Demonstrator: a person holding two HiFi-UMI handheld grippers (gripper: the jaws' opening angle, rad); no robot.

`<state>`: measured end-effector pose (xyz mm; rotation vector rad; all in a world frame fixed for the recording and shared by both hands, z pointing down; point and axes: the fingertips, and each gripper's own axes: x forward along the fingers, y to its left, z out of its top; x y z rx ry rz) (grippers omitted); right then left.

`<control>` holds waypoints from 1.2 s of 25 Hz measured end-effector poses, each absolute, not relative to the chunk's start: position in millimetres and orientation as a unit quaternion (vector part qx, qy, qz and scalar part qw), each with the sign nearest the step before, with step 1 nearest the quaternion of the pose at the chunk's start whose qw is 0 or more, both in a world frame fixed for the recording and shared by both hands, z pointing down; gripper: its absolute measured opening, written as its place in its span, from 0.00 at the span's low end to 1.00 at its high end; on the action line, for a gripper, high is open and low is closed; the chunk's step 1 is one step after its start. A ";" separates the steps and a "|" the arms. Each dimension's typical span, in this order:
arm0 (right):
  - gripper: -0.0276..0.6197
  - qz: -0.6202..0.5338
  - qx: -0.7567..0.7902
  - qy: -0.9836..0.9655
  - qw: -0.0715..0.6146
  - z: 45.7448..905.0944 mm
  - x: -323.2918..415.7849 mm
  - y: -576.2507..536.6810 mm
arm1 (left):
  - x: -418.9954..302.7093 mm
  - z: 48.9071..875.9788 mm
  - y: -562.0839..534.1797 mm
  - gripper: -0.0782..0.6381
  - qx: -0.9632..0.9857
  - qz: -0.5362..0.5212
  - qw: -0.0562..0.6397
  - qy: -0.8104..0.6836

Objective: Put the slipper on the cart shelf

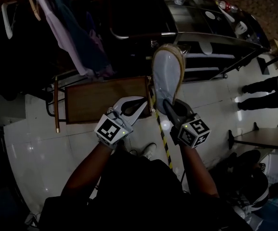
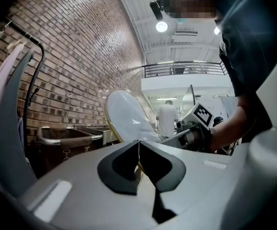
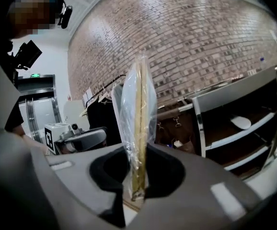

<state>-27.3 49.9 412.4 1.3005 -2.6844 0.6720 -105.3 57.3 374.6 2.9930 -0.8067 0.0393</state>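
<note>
Starting with the biggest piece, I see the dark metal cart with open shelves (image 1: 211, 35) just beyond the raised load. Held upright in the air before it is the pale grey slipper with a woven straw-coloured rim (image 1: 167, 76), sealed in clear plastic film. I judge it light and flat, with a sole stiff enough to stand on end. The film will be slick, though, so the heel end of the sole looks like the right place to hold. My right gripper (image 1: 170, 105) is clamped there across the sole's thickness. My left gripper (image 1: 143, 101) has its jaws pressed together, seemingly nipping the rim or film at the side of the heel. I can read no brand or label anywhere; only the square black-and-white markers (image 1: 195, 132) on the gripper cubes show.
</note>
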 end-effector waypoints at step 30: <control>0.13 0.122 0.462 -0.878 0.007 346.6 -29.4 108.0 | -107.0 354.4 105.0 0.12 0.974 0.012 0.002 -0.228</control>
